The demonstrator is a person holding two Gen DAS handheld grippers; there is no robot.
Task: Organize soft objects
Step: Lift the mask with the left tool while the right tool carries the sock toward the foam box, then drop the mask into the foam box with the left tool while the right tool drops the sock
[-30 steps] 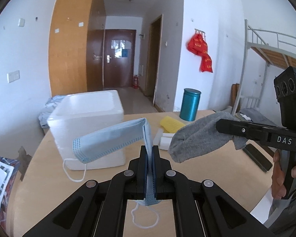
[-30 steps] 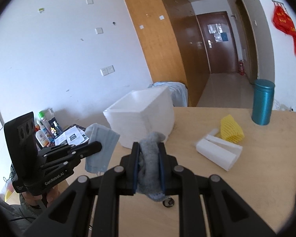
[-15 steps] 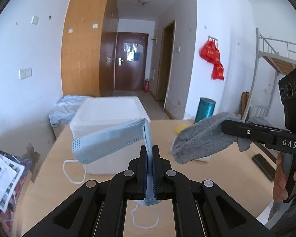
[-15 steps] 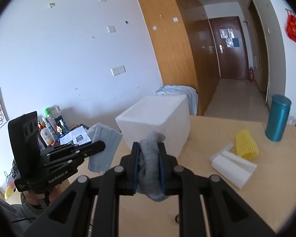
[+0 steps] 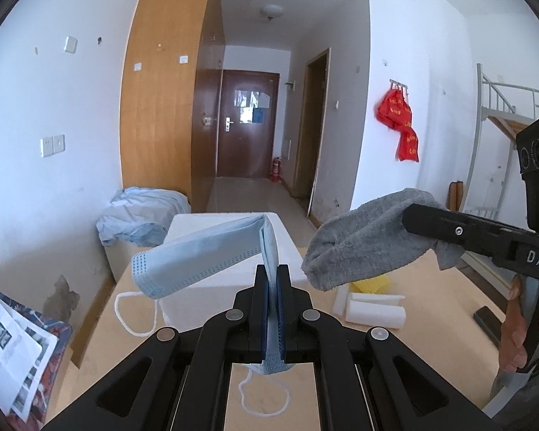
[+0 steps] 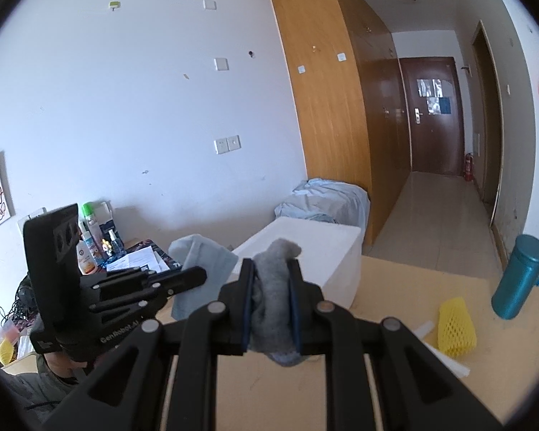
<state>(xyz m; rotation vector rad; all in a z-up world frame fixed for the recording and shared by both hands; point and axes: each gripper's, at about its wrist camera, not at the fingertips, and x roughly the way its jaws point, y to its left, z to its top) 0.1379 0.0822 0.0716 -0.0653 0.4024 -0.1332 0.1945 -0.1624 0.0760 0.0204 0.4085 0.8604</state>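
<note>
Carry step: left gripper (image 5: 272, 280) clamps the mask (image 5: 201, 255) at frame centre, right gripper (image 6: 271, 280) clamps the sock (image 6: 275, 294) — both aloft. Next, probably, lower them over the white box (image 5: 212, 248) — its opening can't be seen.

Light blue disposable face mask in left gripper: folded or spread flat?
Folded. The light blue disposable face mask bends sharply above the left gripper, one half drooping sideways, ear loop dangling.

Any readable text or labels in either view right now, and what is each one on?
"DAS" on the right gripper body, cut off at the frame edge.
"GenRobot.AI" on the left gripper body, first letter unclear.
Gold characters on the red bags: blurred.
Door notices, papers, bottle labels: too small.
</note>
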